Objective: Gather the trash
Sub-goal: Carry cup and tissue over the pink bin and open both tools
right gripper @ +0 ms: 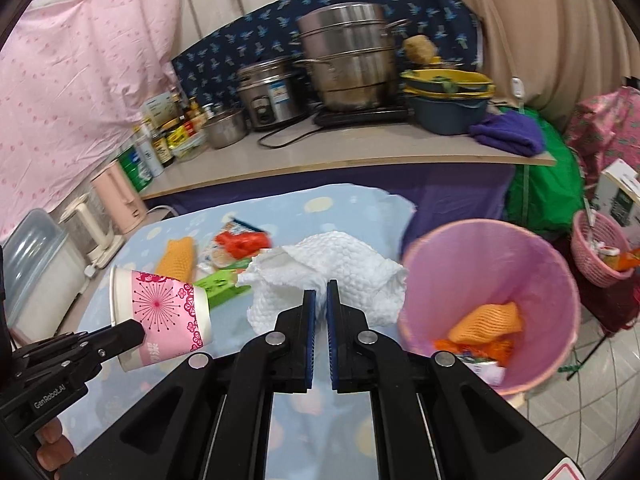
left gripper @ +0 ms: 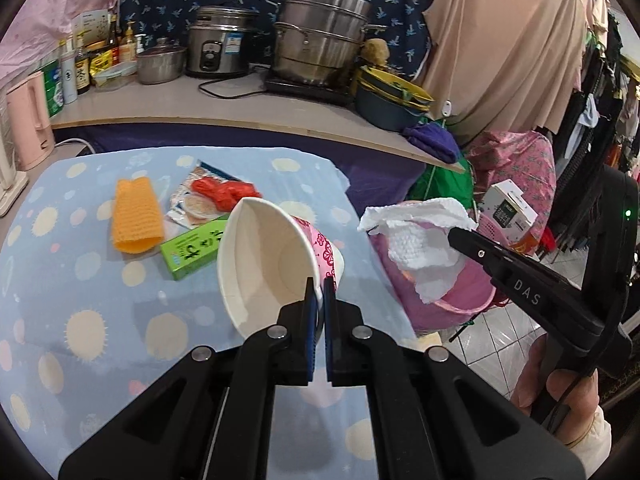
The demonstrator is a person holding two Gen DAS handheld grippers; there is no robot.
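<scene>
My left gripper [left gripper: 319, 286] is shut on the rim of a paper cup [left gripper: 268, 256], white inside and pink-patterned outside, held tilted above the blue spotted tablecloth [left gripper: 80, 280]. My right gripper [right gripper: 320, 290] is shut on a crumpled white paper towel [right gripper: 336, 260], held beside the pink trash bin [right gripper: 532, 248]. The bin holds an orange mesh sleeve [right gripper: 486, 318] and other scraps. On the cloth lie another orange mesh sleeve [left gripper: 136, 216], a red plastic scrap [left gripper: 224, 192], a snack wrapper [left gripper: 192, 206] and a green box [left gripper: 192, 252].
Behind the table a counter [left gripper: 240, 108] carries steel pots [left gripper: 320, 36], a rice cooker [left gripper: 218, 40], bottles, stacked bowls and a purple cloth. A pink kettle [left gripper: 28, 120] stands at the left. A small pink basket [right gripper: 596, 248] and tiled floor [right gripper: 580, 400] lie to the right.
</scene>
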